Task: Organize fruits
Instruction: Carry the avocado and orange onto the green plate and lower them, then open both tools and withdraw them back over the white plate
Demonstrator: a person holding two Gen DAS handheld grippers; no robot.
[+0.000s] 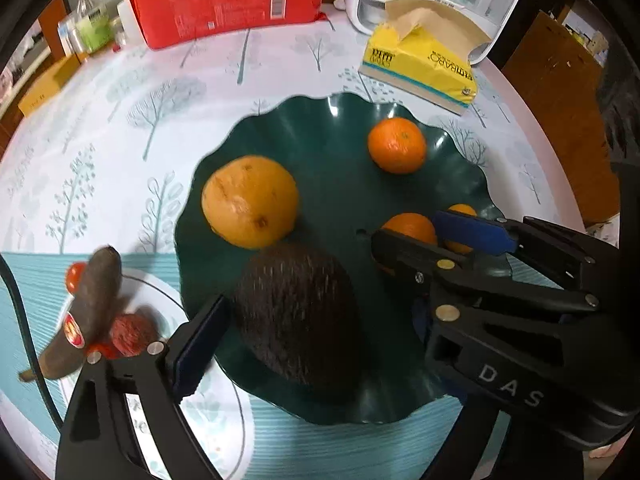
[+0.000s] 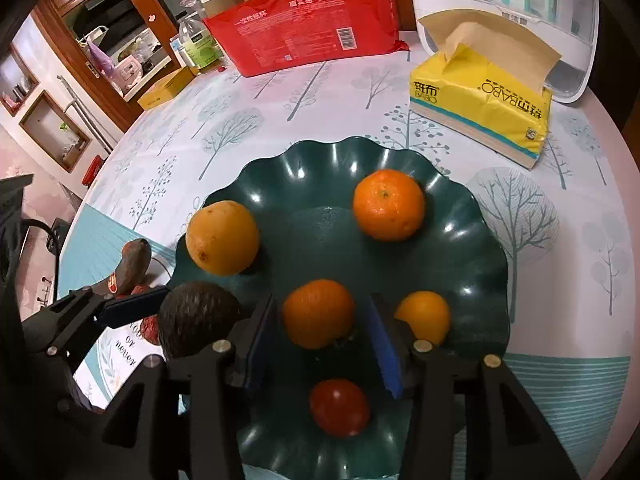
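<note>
Filling bowl: most fruit is already in.
Left view: left claw (image 1: 304, 308) gapes wide around the avocado (image 1: 298, 316), pads clear, at the bowl's (image 1: 320, 120) 7 o'clock; banana (image 1: 86, 312) waits outside at 9.
Right view: right claw (image 2: 324, 340) stands half open around an orange (image 2: 318, 314), not gripping; tomato (image 2: 339, 407) at 6.

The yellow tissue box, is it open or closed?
Open. The yellow tissue box has its top flap torn up and folded back, and a brownish tissue sheet sticks out of the gap.

Wooden cabinets (image 2: 100, 40) stand behind the tree-patterned tablecloth (image 2: 240, 120).
</note>
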